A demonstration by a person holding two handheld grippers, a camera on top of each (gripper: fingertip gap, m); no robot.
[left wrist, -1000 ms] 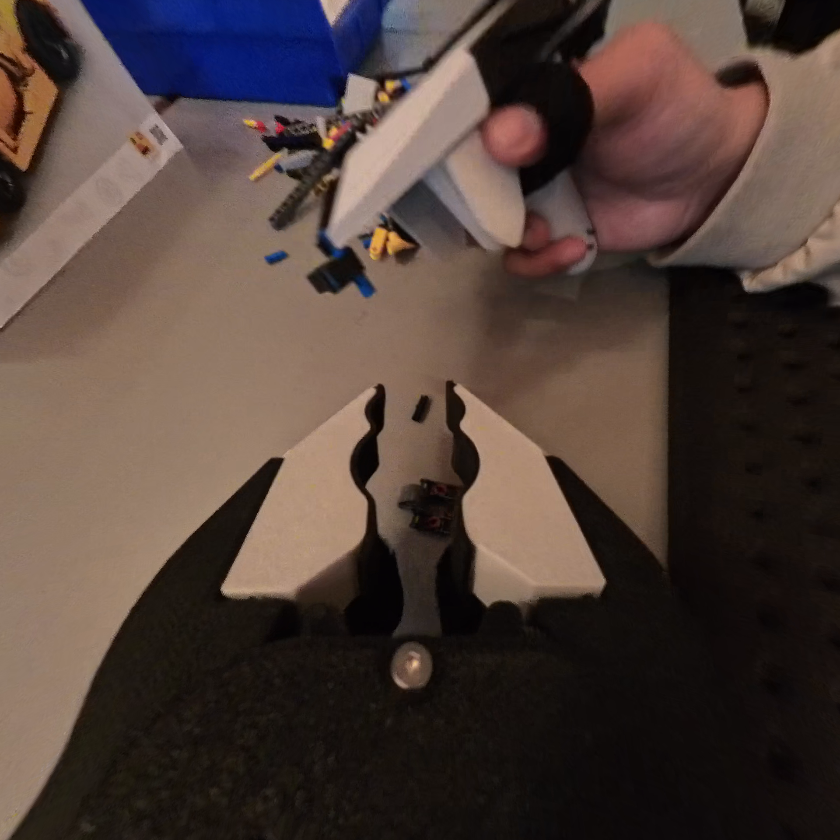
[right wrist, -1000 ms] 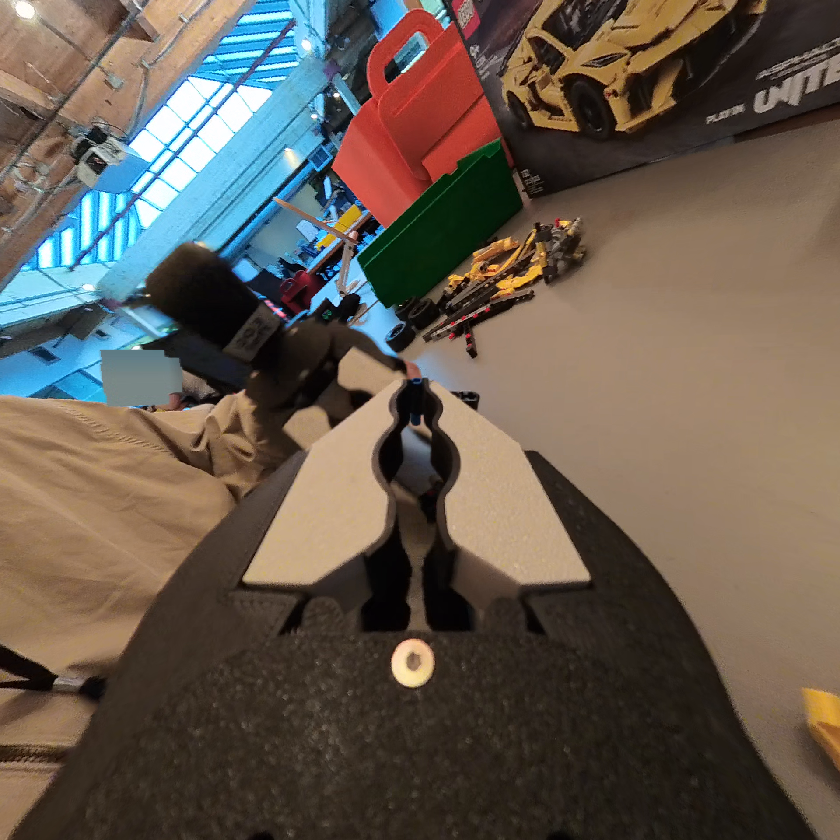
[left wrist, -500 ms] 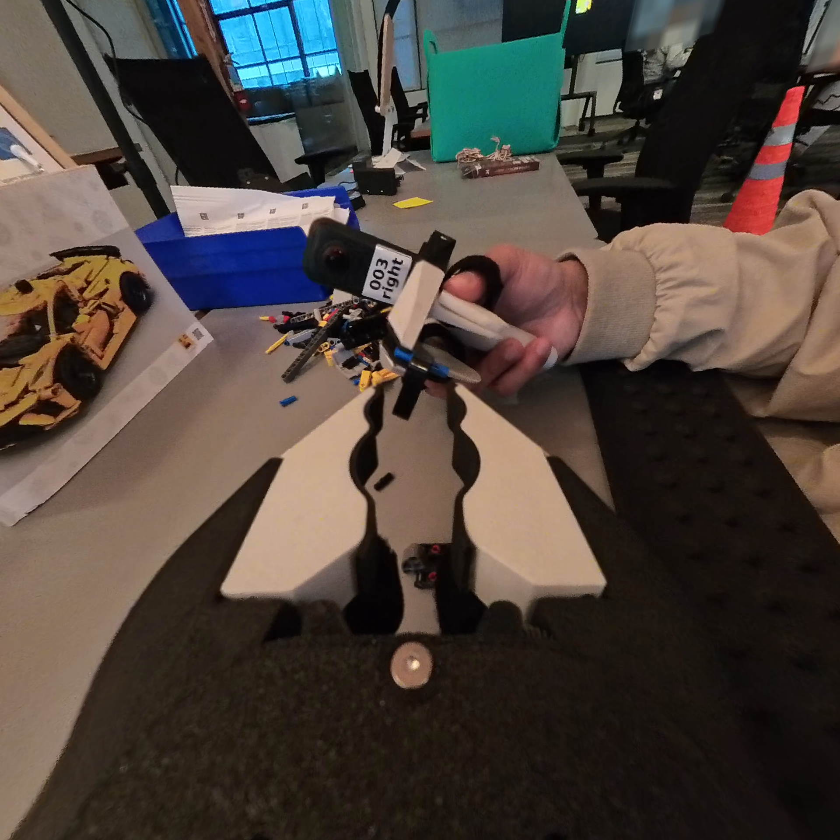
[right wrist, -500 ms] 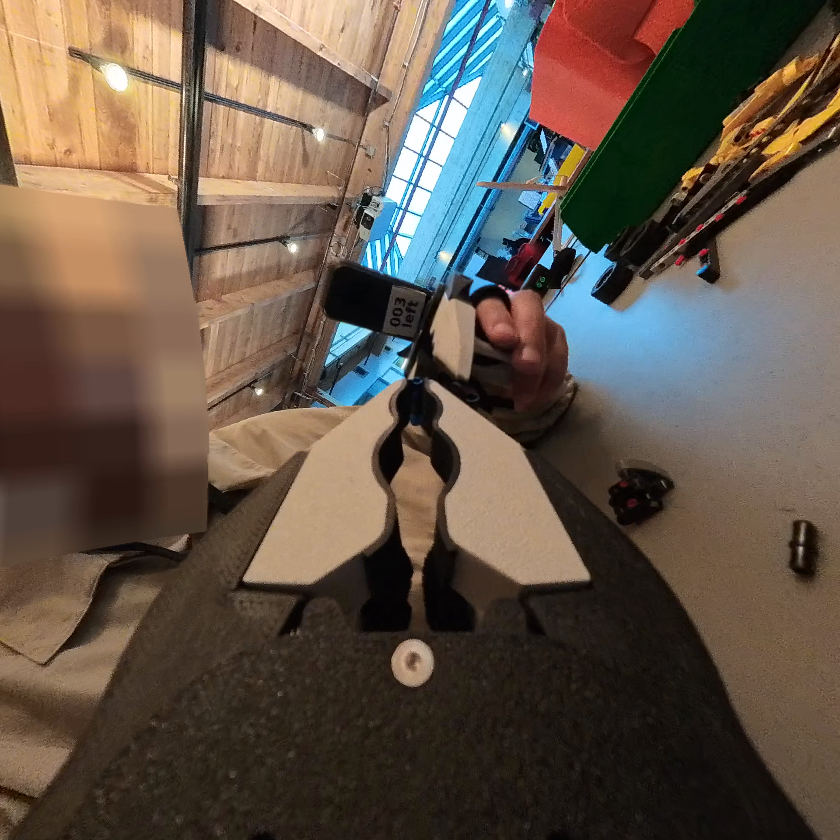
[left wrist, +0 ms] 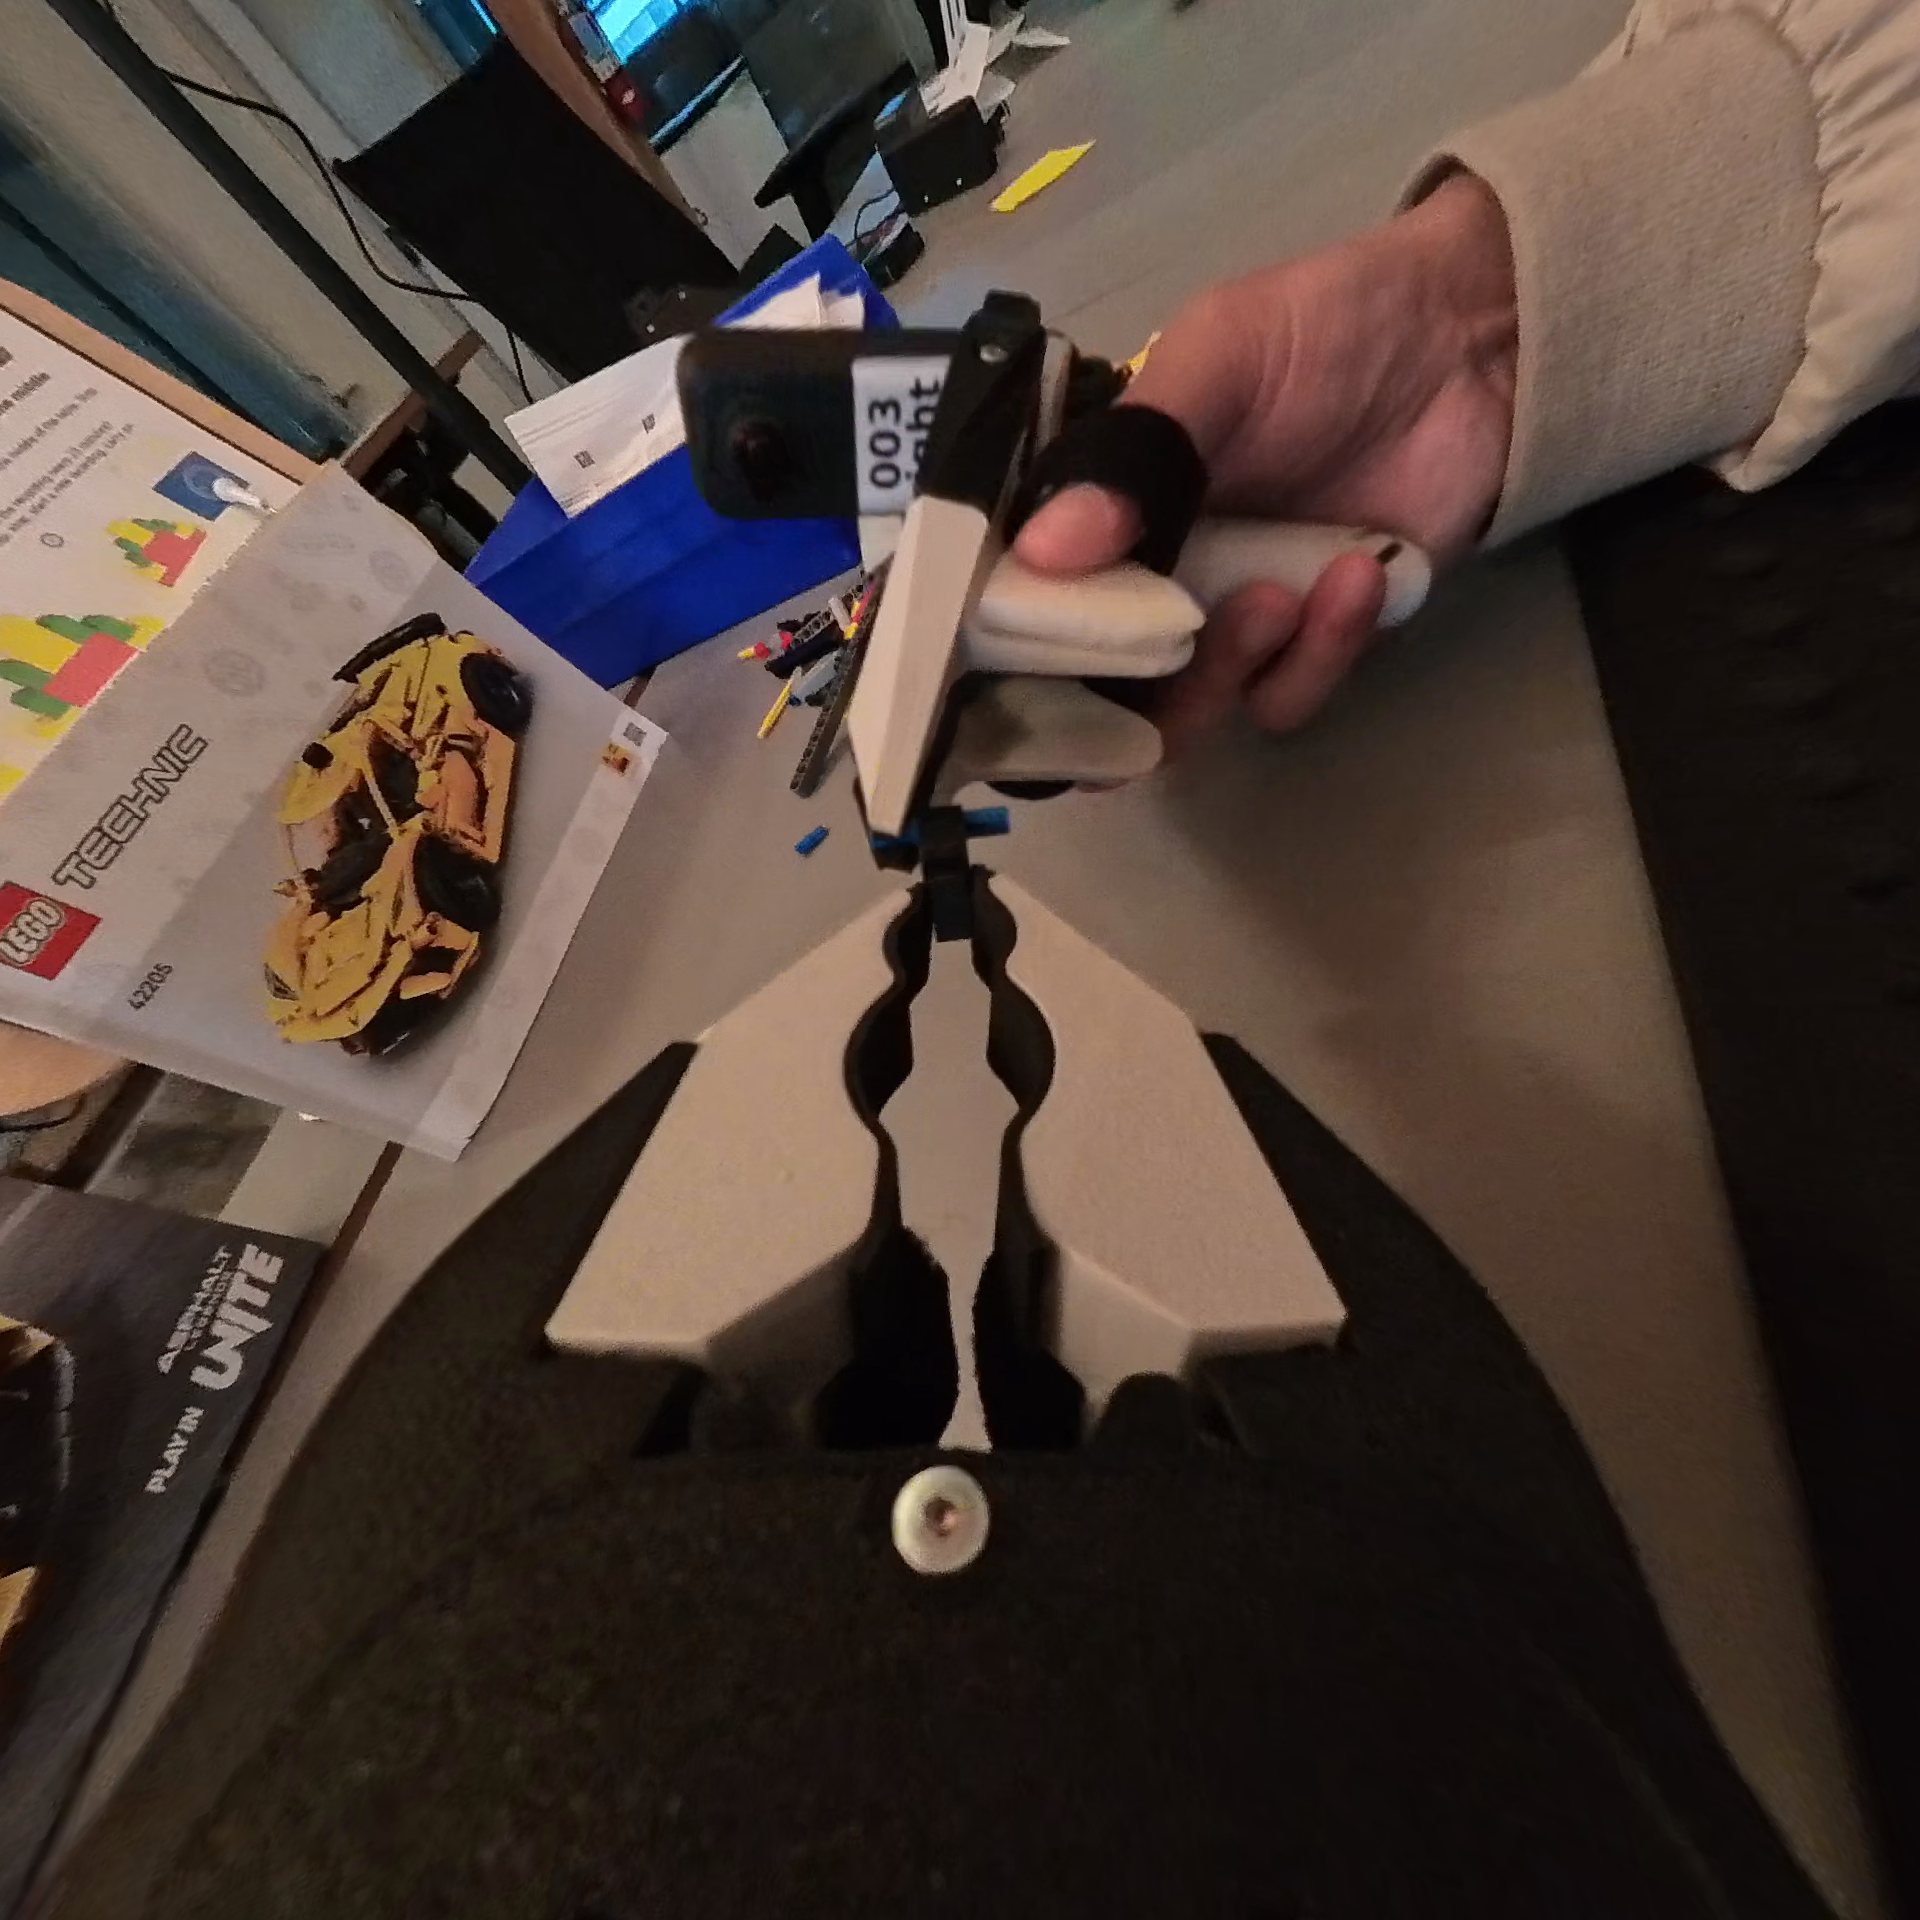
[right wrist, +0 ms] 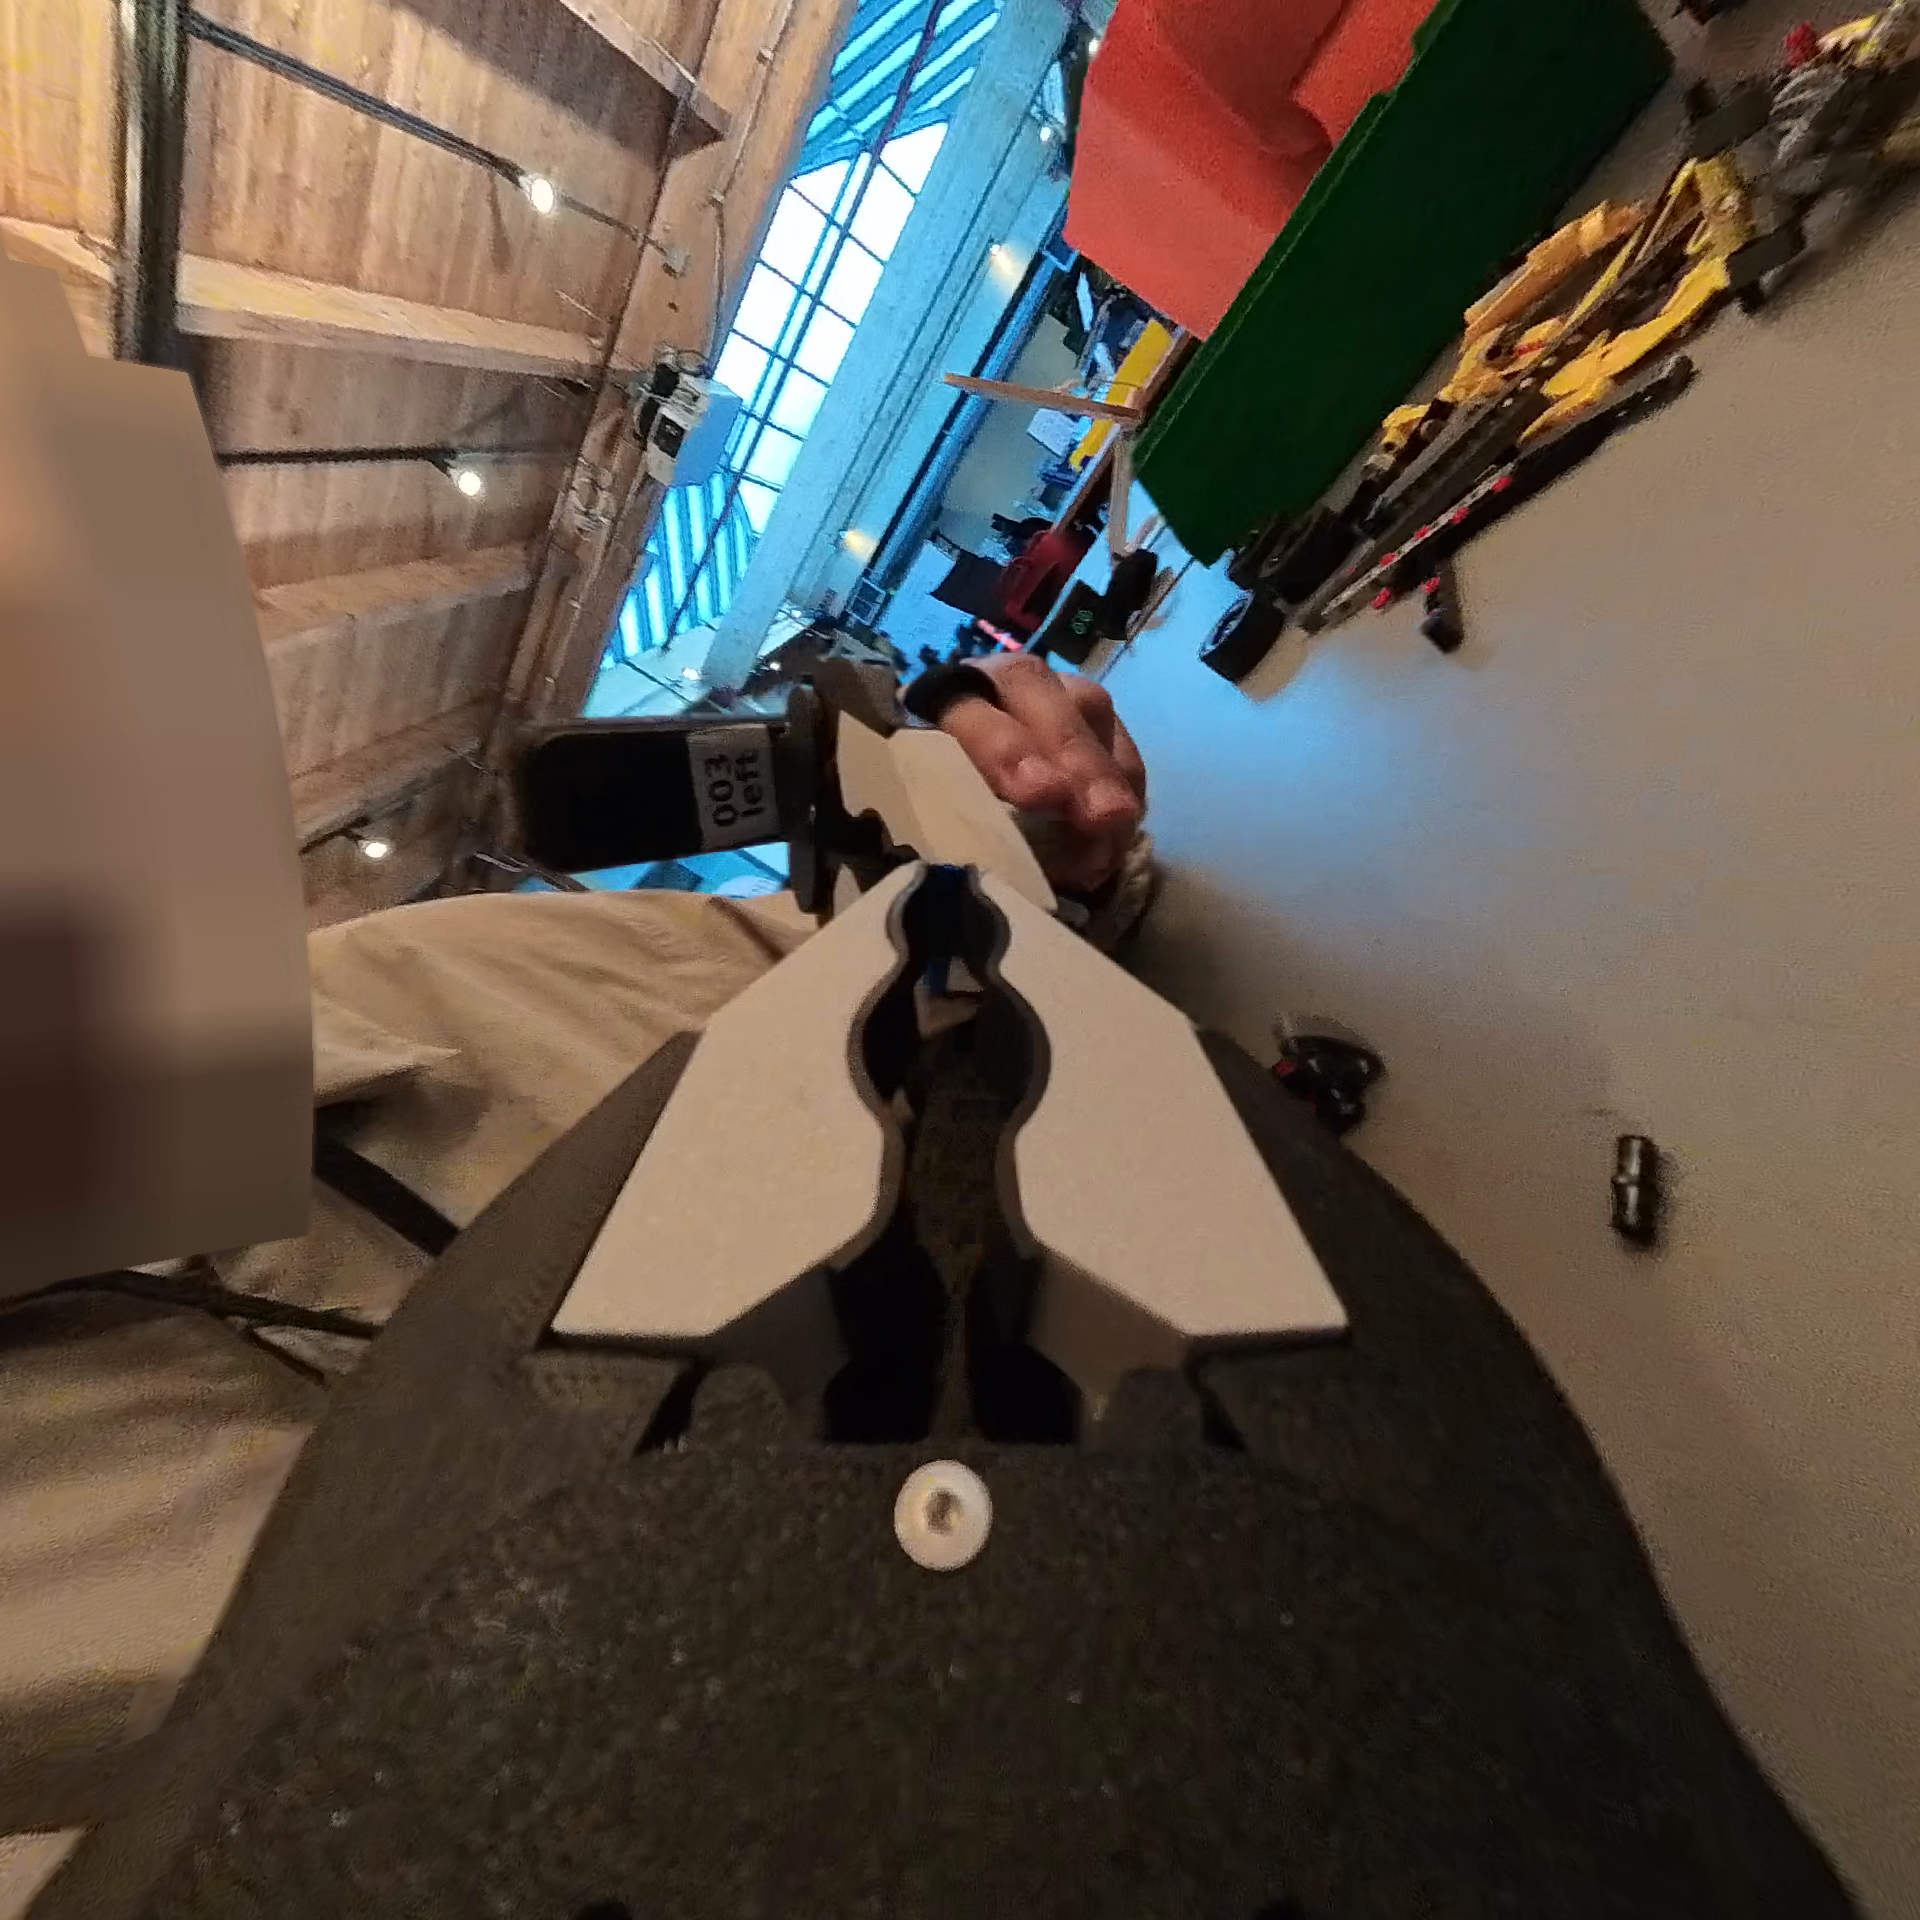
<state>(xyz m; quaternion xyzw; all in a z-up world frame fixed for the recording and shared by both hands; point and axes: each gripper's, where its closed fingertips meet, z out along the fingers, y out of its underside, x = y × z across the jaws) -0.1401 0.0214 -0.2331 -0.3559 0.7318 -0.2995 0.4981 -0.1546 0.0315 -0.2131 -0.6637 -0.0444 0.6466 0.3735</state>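
In the left wrist view my left gripper (left wrist: 953, 891) is raised above the grey table (left wrist: 1351, 935), with its tips closed on the lower end of a small black connector piece (left wrist: 948, 899). The right gripper (left wrist: 902, 831), held by a hand (left wrist: 1330, 436), meets it tip to tip from above. It grips the same small assembly at its blue pin (left wrist: 987, 821). In the right wrist view my right gripper (right wrist: 940, 881) is shut on the blue pin (right wrist: 940, 914). The left gripper's fingers (right wrist: 935, 810) and the hand (right wrist: 1049, 758) holding it lie just beyond.
An instruction booklet with a yellow car (left wrist: 343, 831), a blue bin (left wrist: 665, 561) and a pile of loose parts (left wrist: 810, 665) lie to the left. A black mat (left wrist: 1766, 935) lies to the right. A green box (right wrist: 1351, 343), a part-built yellow car (right wrist: 1558, 312), a black wheel (right wrist: 1242, 634) and two small dark pieces (right wrist: 1325, 1070) (right wrist: 1633, 1184) sit on the table. Only a small space, under 4 cm, lies between the two pairs of fingers.
My left gripper rose off the table, tilted up and closed its jaws on the black piece. The right gripper brought that piece in, and the two now meet tip to tip.
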